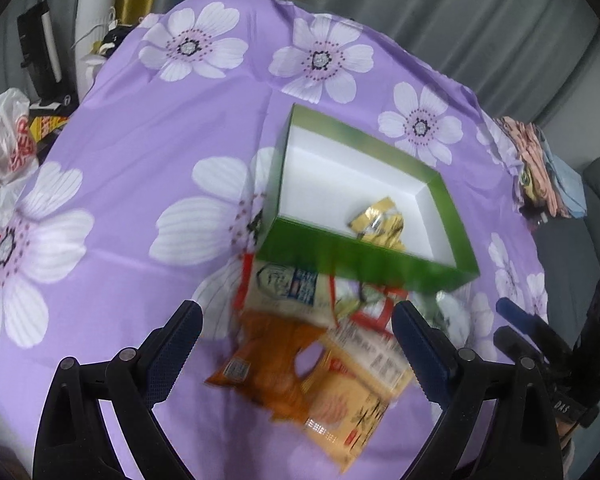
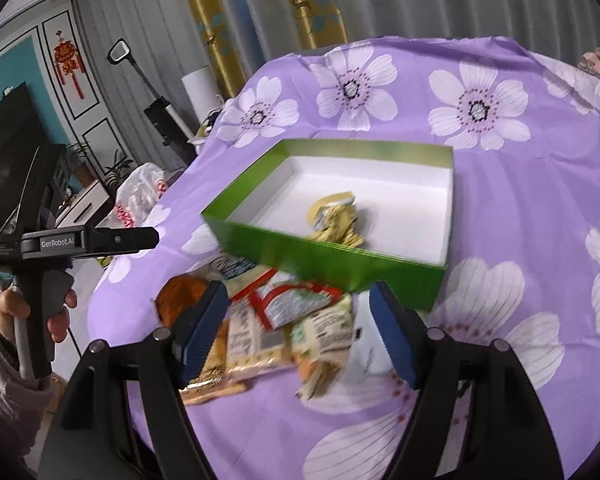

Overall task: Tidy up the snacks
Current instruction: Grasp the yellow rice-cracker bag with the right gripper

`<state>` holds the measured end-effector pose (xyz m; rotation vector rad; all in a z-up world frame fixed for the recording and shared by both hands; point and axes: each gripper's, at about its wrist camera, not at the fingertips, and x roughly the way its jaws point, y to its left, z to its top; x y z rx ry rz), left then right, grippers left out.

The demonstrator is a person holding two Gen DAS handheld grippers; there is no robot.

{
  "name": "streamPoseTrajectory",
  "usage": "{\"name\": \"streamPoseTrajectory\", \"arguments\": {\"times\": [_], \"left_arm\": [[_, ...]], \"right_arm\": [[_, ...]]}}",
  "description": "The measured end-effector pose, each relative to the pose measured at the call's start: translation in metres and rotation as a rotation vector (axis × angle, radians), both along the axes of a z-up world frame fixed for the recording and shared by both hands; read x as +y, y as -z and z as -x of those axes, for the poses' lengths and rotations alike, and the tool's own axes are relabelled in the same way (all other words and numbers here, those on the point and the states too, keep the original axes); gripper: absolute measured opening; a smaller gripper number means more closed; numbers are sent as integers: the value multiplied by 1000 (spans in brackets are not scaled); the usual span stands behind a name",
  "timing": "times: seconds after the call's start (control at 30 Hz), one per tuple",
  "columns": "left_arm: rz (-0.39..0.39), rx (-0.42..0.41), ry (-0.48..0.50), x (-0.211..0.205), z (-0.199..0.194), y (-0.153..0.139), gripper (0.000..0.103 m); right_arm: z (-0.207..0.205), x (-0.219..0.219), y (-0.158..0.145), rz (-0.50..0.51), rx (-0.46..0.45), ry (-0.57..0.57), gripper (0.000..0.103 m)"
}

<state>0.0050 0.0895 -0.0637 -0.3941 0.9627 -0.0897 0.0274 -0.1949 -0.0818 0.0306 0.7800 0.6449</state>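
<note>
Right tool [image 2: 296, 328] wide, empty, over the snack pile [image 2: 276, 320] | left tool [image 1: 296, 344] wide, empty | pile lies just in front of the green box [image 2: 328, 260]; yellow packets [image 2: 336, 220] inside | packets look light, crinkly, slippery: pinch a flat edge.

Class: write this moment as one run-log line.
left gripper: open | right gripper: open | green box: one yellow packet | snack pile: outside
</note>
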Motion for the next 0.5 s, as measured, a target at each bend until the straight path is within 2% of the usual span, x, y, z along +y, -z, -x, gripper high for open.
{"name": "streamPoseTrajectory", "arguments": {"times": [0.27,0.5], "left_arm": [[66,74,71,0,35,34,95],[103,117,180,-25,43,58,95]], "right_arm": [[34,19,30,24,83,-111,74],[57,42,57,68,160,-195,74]]}}
